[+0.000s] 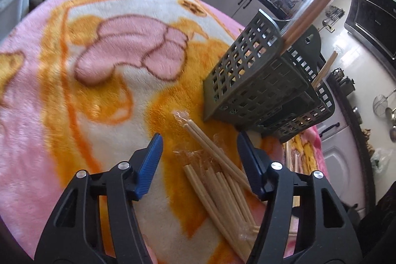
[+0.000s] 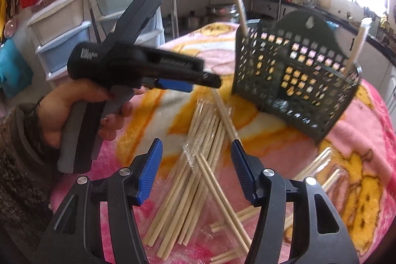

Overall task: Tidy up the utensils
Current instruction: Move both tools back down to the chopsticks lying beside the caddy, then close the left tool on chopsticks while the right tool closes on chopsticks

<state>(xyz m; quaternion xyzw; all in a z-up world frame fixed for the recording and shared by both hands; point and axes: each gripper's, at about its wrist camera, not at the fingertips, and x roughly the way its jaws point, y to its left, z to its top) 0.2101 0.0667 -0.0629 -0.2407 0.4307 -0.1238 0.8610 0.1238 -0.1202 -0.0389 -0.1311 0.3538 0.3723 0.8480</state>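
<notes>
A loose heap of pale wooden chopsticks in clear plastic sleeves [image 2: 198, 177] lies fanned across the desk, its sticks crossing one another at shallow angles, directly under both grippers. In the right wrist view the pile runs from 6 o'clock up toward the centre; in the left wrist view the same chopsticks [image 1: 220, 180] sit at about 5 o'clock, just short of the basket.

The dark green perforated plastic utensil basket [image 2: 297, 81] stands at 1 o'clock in the right view, slightly tilted, its square-holed walls letting light through and a hanging tab rising at its back. A few wrapped chopsticks already stand upright in it, one pair [image 1: 311, 9] leaning out of the near compartment, which suggests the sorting is under way with most of the heap left to move.

The right gripper [image 2: 196, 152] hangs above the pile with its ribbed blue pads spread wide and nothing between them, apparently lined up to take a stick. The left gripper [image 1: 199, 152] is likewise spread and empty over the heap's far end; seen from the right it enters at 10 o'clock, held in a bare hand [image 2: 81, 110].

The desk wears a plush pink, orange and cream cartoon-print blanket [image 1: 74, 90], soft enough that thin sticks may sink in and resist a clean pinch.
</notes>
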